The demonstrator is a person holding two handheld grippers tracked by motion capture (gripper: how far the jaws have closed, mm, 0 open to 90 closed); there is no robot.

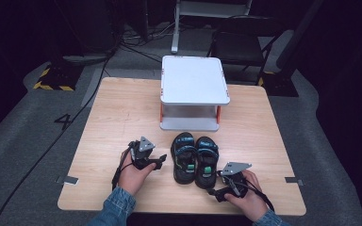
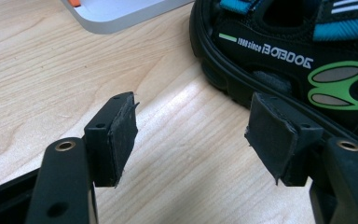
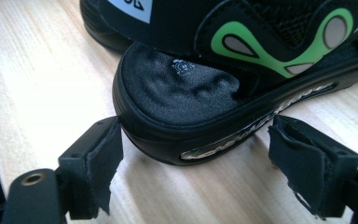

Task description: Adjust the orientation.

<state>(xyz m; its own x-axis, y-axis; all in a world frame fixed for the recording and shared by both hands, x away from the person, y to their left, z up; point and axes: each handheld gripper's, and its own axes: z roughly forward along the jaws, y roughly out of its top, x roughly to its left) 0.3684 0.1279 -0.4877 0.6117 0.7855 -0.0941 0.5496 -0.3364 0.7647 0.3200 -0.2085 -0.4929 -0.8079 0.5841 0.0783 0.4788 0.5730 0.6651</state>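
Observation:
Two black sandals with blue straps and green trim lie side by side near the table's front: the left sandal (image 1: 184, 157) and the right sandal (image 1: 206, 161). My left gripper (image 1: 161, 162) sits just left of the left sandal, open, its jaws empty; its own view shows that sandal's side (image 2: 289, 60) beyond the right pad (image 2: 271, 136). My right gripper (image 1: 215, 182) is at the right sandal's heel end, open, with the heel (image 3: 182, 98) lying between and just ahead of its pads (image 3: 100, 158).
A white two-level stand (image 1: 194, 80) with orange posts sits at the table's far middle, behind the sandals. The wooden table (image 1: 122, 113) has bare room left and right. A black chair (image 1: 240, 44) and cables lie on the floor beyond.

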